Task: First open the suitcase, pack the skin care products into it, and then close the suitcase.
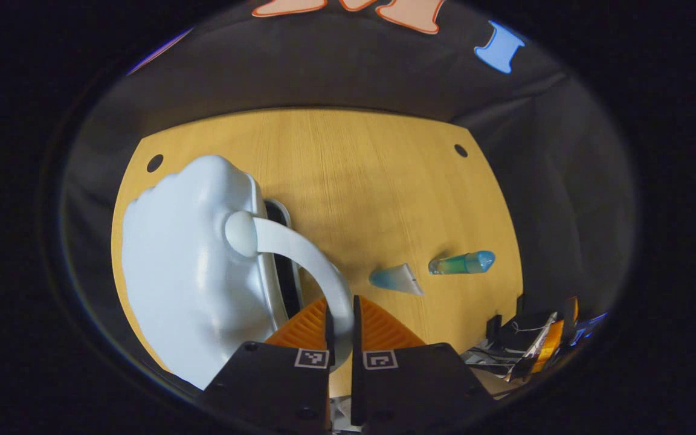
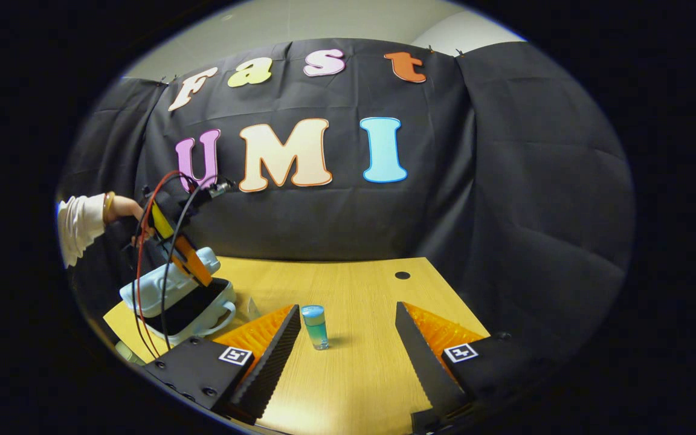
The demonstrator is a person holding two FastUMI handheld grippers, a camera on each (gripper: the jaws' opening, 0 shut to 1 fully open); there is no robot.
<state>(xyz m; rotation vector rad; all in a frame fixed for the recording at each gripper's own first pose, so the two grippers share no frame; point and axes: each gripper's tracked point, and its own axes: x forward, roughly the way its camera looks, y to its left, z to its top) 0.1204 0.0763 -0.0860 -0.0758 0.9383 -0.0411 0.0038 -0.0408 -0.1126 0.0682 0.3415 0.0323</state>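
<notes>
Suitcase (image 1: 197,266) at left of the left gripper view, my left gripper (image 1: 341,329) pinching its handle (image 1: 306,254), tube (image 1: 396,279) near bottle (image 1: 461,263), my right gripper (image 2: 348,344) wide apart in the right gripper view, tube mostly hidden there.

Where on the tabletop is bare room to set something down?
Free: the far stretch of table behind the suitcase, and the right side beyond the bottle. Crowded: the near left, with the suitcase, left gripper, and tube.
</notes>
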